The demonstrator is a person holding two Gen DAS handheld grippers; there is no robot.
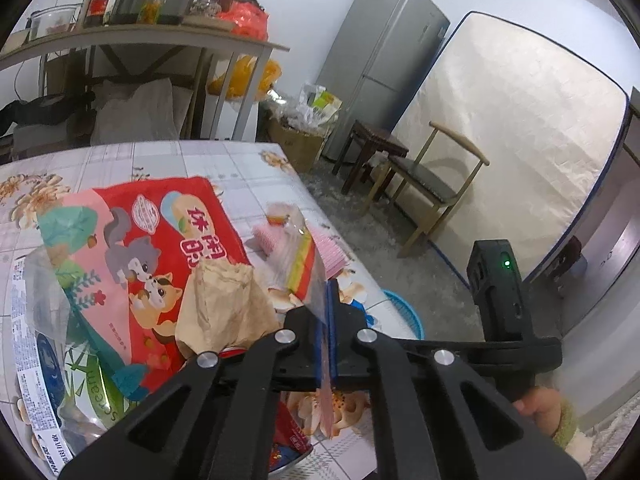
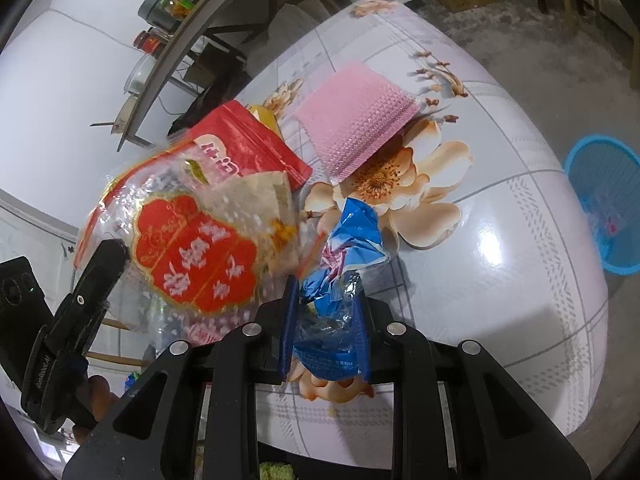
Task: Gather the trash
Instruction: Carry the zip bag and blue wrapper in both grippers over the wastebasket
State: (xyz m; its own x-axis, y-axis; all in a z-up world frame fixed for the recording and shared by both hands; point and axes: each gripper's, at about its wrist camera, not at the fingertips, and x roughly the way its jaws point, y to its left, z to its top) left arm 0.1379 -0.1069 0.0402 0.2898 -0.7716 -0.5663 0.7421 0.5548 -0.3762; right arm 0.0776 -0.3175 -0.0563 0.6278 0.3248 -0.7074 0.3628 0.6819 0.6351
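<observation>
My left gripper (image 1: 325,300) is shut on the edge of a clear plastic bag (image 1: 298,256) with a red and yellow strip. In the right wrist view that bag (image 2: 192,252) hangs lifted above the table, showing a red label, with the left gripper (image 2: 112,250) clamped on its left side. My right gripper (image 2: 326,304) is shut on a crumpled blue wrapper (image 2: 348,236) just above the floral tablecloth (image 2: 500,240). A red snack bag (image 1: 160,240) printed with cartoon cats, a brown paper bag (image 1: 224,304) and a pink pad (image 2: 356,120) lie on the table.
A blue plastic basket (image 2: 604,204) stands on the floor off the table's right edge. A wooden chair (image 1: 432,184), a dark stool (image 1: 372,148), a cardboard box (image 1: 298,144), a fridge (image 1: 380,60) and a leaning mattress (image 1: 512,128) lie beyond. A cluttered shelf (image 1: 140,36) stands behind the table.
</observation>
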